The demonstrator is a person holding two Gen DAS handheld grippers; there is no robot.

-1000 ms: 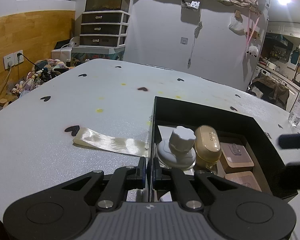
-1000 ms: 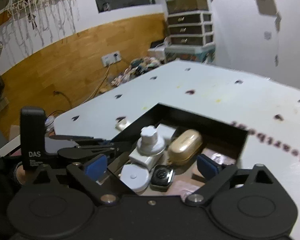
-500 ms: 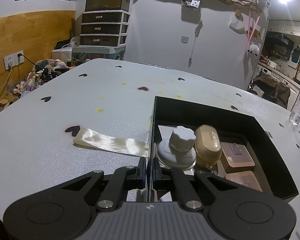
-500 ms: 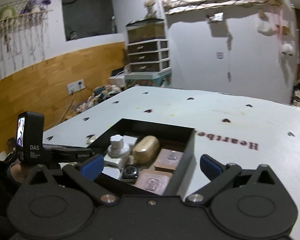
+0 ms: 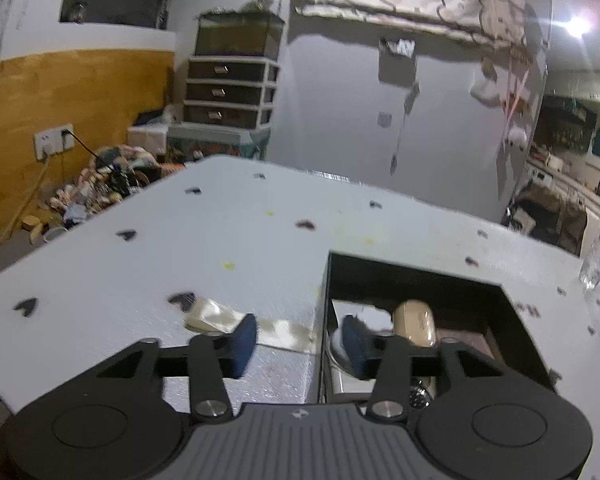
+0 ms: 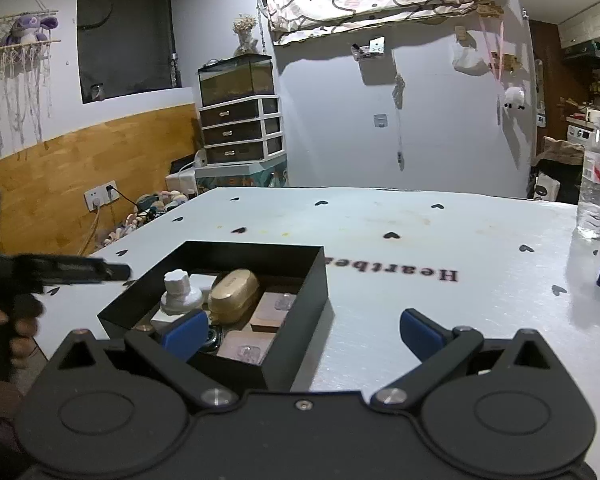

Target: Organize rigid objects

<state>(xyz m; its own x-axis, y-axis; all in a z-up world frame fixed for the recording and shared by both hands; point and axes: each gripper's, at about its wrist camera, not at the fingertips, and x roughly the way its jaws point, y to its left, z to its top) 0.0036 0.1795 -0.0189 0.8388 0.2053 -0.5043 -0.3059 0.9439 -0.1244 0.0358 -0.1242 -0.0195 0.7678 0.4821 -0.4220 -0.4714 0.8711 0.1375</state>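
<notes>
Left gripper [image 5: 296, 342] opening, jaws straddling the near-left wall of the black box [image 5: 327, 280], nothing pinched, pads off the wall; looks like it just let go. Right gripper [image 6: 300, 330] spread wide, empty, hovering over the box's near-right corner and the table [image 6: 440, 320]. Box sits at 9 o'clock of the right view, long axis running 7 to 1 o'clock. Inside, packed tight to fit: gold case [image 6: 233, 296] lying flat, long axis 8 to 2 o'clock; white knob [image 6: 180, 292] upright at its 9 o'clock; pink blocks [image 6: 274, 312] at 4 o'clock. Ribbon [image 5: 216, 318] lies outside, left of the box.
</notes>
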